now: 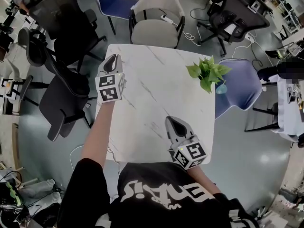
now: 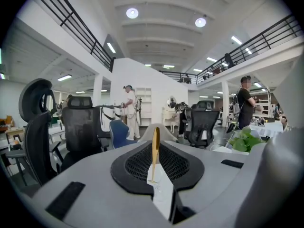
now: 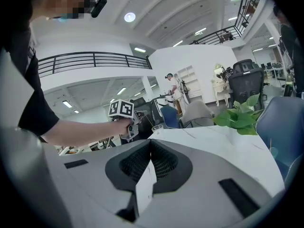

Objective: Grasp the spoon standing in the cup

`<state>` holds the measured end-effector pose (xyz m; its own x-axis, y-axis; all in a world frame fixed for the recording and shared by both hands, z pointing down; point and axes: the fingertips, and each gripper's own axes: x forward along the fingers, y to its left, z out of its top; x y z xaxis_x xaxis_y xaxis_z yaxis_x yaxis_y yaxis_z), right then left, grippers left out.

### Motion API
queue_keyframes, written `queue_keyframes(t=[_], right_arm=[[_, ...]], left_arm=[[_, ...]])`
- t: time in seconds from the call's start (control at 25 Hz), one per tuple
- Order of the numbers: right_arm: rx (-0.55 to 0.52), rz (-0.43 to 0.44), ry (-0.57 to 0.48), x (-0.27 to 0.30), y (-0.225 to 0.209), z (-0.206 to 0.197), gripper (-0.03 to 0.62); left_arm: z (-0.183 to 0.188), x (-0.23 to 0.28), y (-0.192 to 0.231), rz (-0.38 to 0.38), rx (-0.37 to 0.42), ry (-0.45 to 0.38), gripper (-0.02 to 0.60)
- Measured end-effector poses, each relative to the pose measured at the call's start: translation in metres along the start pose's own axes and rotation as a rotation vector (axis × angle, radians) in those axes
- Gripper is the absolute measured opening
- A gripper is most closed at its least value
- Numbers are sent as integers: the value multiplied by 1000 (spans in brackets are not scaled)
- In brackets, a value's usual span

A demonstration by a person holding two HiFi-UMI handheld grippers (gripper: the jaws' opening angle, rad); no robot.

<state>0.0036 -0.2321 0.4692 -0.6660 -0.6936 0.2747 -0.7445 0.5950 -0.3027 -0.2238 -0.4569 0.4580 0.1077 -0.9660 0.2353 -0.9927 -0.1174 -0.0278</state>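
Room: open office hall with a railed upper gallery and round ceiling lamps; a few people stood far off among desks.
Table: white marble top [image 1: 156, 94], square and bare across its middle.
Chairs: a beige chair [image 1: 156, 18] stood at the far edge, a blue chair [image 1: 240, 87] at the right edge, and black office chairs [image 1: 66, 32] at the left.
Plant: green leafy plant [image 1: 208, 72] stood near the table's right edge, by the blue chair.
Left gripper: left gripper [image 1: 112, 58] was held over the table's far left corner, its jaws pinching the thin handle of the spoon.
Spoon: gold-coloured spoon [image 2: 155, 148] stood upright between the left jaw tips, with its handle rising above them and its lower end hidden behind the jaws.
Cup: clear cup [image 3: 157, 127] sat on the far left corner, just beside the left gripper; whether the spoon's lower end was inside it could not be told.
Right gripper: right gripper [image 1: 174, 123] hovered over the near right part of the table, well apart from the cup, with its jaws pressed together and nothing between them.
Person: wore a black shirt with white print; a bare forearm [image 1: 97, 137] reached out to the left gripper.
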Motion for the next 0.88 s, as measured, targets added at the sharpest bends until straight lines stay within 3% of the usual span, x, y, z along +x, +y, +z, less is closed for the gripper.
queue_keyframes(t=[0.52,0.88], right_arm=[[-20,22,-19,-19,10,-2,12],[-35,11,-40,-33,7,2,12]], left_arm=[[21,-49,-28,-44,7,-43,51],[19,-103,-55,-85,-35,-50,51]])
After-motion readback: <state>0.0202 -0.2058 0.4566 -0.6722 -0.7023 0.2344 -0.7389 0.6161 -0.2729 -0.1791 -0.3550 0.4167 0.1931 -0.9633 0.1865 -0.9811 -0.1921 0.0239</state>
